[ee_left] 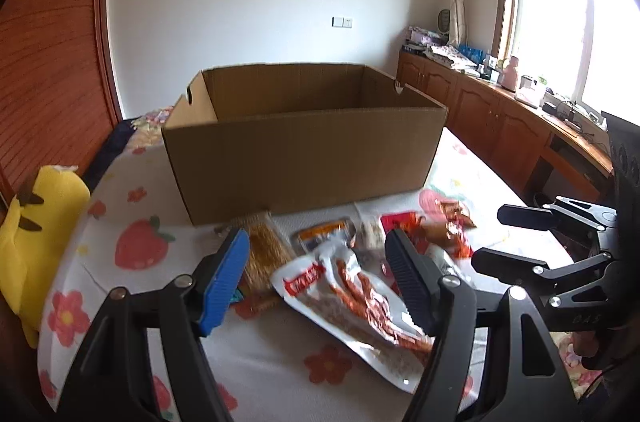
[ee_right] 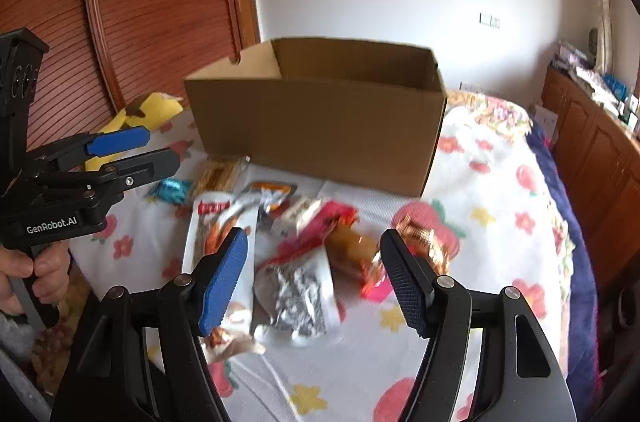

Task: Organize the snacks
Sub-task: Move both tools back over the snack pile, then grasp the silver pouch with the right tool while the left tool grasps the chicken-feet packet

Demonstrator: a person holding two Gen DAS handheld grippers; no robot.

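Lower centre of both views, each hand-held gripper, left (ee_left: 320, 278) and right (ee_right: 314, 276), hangs unclenched over snack packets (ee_left: 352, 286); I'd pinch one packet edge, then lift toward the cardboard box (ee_left: 304, 158).

Open cardboard box (ee_left: 304, 158), brown, flaps gone, upright on the bed, inside looks empty as far as visible. Snack pile just in front of it, loose on the floral sheet: white pkt w/ red strips (ee_left: 352, 298) lying flat, nearest; golden cracker pkt (ee_left: 266, 254) by the box's front wall; orange-label pkt (ee_left: 326, 236); crinkled silver/white pkt (ee_right: 298, 298); pink pkt (ee_right: 320, 226); small teal pkt (ee_right: 172, 191) off to the left.
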